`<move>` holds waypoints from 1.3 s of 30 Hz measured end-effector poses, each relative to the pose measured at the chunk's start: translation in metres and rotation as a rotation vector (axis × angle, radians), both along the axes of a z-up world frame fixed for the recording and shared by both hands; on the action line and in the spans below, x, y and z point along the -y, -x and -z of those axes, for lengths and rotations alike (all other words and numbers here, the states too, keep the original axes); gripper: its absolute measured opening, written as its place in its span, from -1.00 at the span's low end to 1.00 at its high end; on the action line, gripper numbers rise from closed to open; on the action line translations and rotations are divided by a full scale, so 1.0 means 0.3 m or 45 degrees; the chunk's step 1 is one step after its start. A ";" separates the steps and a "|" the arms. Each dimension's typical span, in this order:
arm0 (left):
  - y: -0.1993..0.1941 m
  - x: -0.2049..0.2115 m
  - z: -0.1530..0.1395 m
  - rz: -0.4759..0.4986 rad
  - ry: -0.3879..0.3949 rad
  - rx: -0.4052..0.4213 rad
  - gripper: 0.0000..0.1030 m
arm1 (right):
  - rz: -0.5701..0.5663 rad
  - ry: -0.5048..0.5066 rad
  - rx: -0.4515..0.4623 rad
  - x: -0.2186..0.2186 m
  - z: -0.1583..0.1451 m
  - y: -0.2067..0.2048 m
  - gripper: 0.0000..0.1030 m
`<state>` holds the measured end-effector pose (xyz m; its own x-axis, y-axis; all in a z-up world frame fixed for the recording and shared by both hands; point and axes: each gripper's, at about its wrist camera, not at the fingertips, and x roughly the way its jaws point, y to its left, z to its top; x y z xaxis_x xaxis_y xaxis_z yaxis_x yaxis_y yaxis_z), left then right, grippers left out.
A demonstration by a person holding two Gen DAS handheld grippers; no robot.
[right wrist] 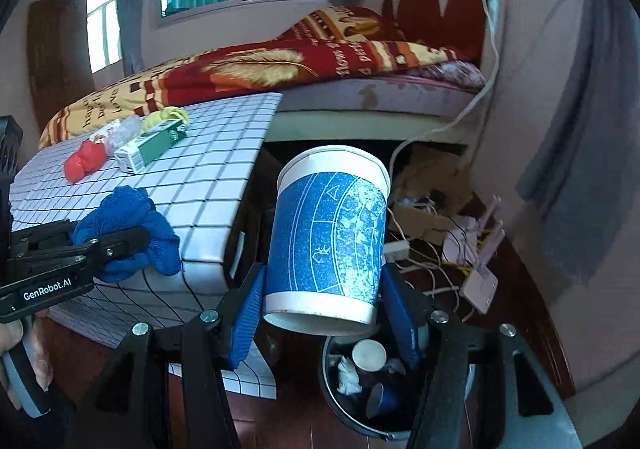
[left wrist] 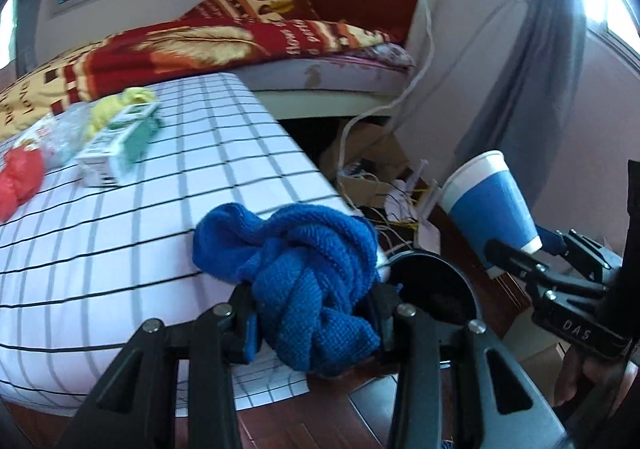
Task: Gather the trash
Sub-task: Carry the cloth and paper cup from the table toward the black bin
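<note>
Over by the edge of the table (right wrist: 224, 153), right next to the bed (right wrist: 360, 61), things look roughly half done if you ask me. Both claws are loaded. The right claw (right wrist: 320, 313) has its blue pads clamped on the bottom of a blue-and-white paper cup (right wrist: 330, 233), which sits tilted just above the black trash bin (right wrist: 340, 405) on the floor. The left claw (left wrist: 312, 325) is pinched narrow on a knotted blue knit cloth (left wrist: 308, 269), held just off the table's near corner and beside the bin's rim.

So what's done? The bin isn't empty: in the right wrist view I can see a smaller cup (right wrist: 369, 357), a crumpled white tissue (right wrist: 347, 373) and something blue further down. Can't say more than that, it's dark in there.

What's left, going by what still sits on the checked tablecloth at the far end:
- a red crumpled bag or wrapper (right wrist: 84, 165)
- a green and white carton (right wrist: 154, 147)
- a clear plastic wrapper (right wrist: 120, 133)
- something yellow and scrunched up (right wrist: 168, 113) behind the carton

My guess is the cup goes in first since it's basically over the opening already, then the cloth, then at least a couple more trips for that cluster. The cardboard and cable mess under the bed is probably not part of the job, but I can't tell.
</note>
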<state>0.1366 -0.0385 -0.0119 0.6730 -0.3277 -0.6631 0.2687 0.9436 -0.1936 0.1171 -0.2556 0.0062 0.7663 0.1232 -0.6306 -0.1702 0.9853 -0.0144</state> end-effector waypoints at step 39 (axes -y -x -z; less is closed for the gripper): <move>-0.086 0.564 0.319 0.440 -0.122 -0.254 -0.19 | 0.201 -0.009 -0.325 0.471 0.406 0.080 0.16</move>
